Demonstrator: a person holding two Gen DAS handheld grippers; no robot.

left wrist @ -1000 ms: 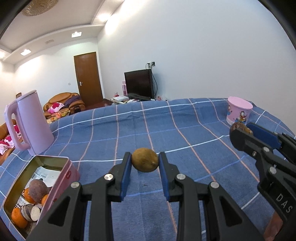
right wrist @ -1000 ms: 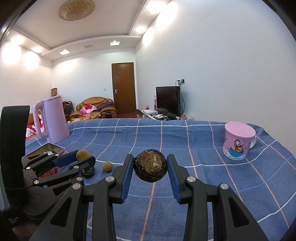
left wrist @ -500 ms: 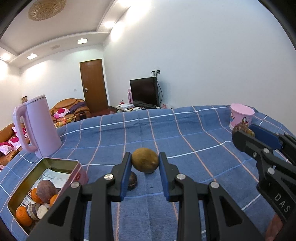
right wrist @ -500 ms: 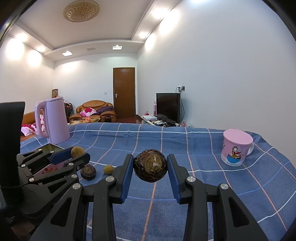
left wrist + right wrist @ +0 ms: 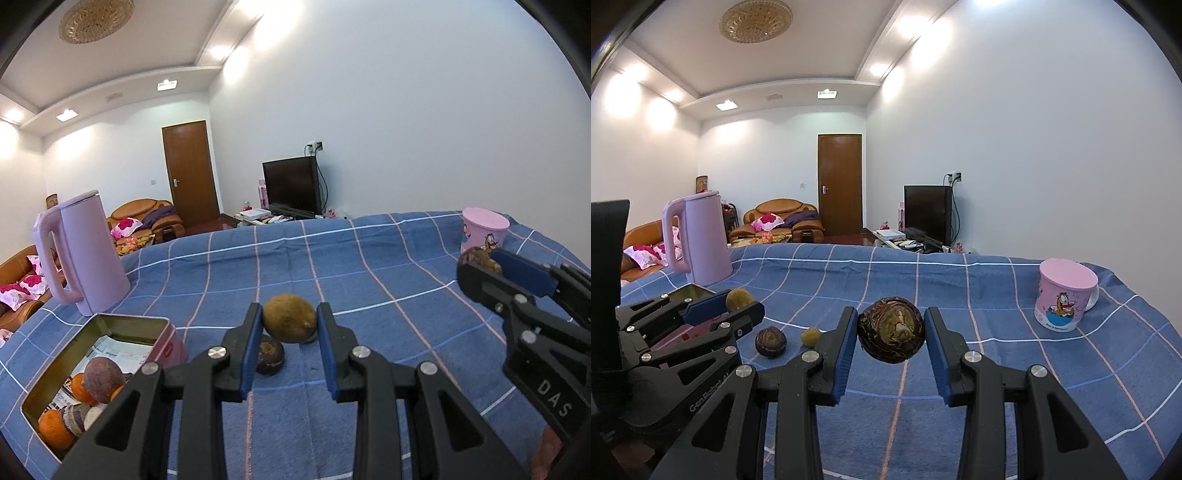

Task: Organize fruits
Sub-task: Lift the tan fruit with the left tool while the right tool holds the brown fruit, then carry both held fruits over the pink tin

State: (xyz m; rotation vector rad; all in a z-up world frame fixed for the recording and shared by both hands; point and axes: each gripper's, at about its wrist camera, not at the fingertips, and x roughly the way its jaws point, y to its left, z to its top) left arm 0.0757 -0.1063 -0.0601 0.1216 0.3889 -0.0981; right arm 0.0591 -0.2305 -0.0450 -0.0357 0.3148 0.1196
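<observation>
Fruit sits in both grippers and in the tin (image 5: 122, 325), the open pink box with a gold inside that stands on the blue checked cloth (image 5: 369, 266). Inside the tin lie a brown-purple fruit (image 5: 102, 380), a couple of oranges (image 5: 55, 428), some cut pieces too small to make out, and a printed paper (image 5: 122, 352) lining the bottom.

Just right of the tin, the left gripper (image 5: 290, 345) is clamped on a round tan fruit (image 5: 290, 323), its blue pads pressing both sides and holding it above the cloth. Beneath that, close to the tin's right wall, a dark wrinkled fruit (image 5: 270, 356) rests on the cloth, and from the right wrist view a small yellow-brown fruit (image 5: 811, 336) lies just beside it.

Farther right of the tin, the right gripper (image 5: 891, 349) holds a bigger dark mottled fruit (image 5: 891, 334); its left pad touches the skin, while a sliver of gap shows at the right pad. It too is held off the cloth.

Behind the tin stands a pink kettle (image 5: 83, 254), upright. Well away to the tin's right, near the cloth's far corner, is a pink cartoon mug (image 5: 1065, 295) with a lid on.
</observation>
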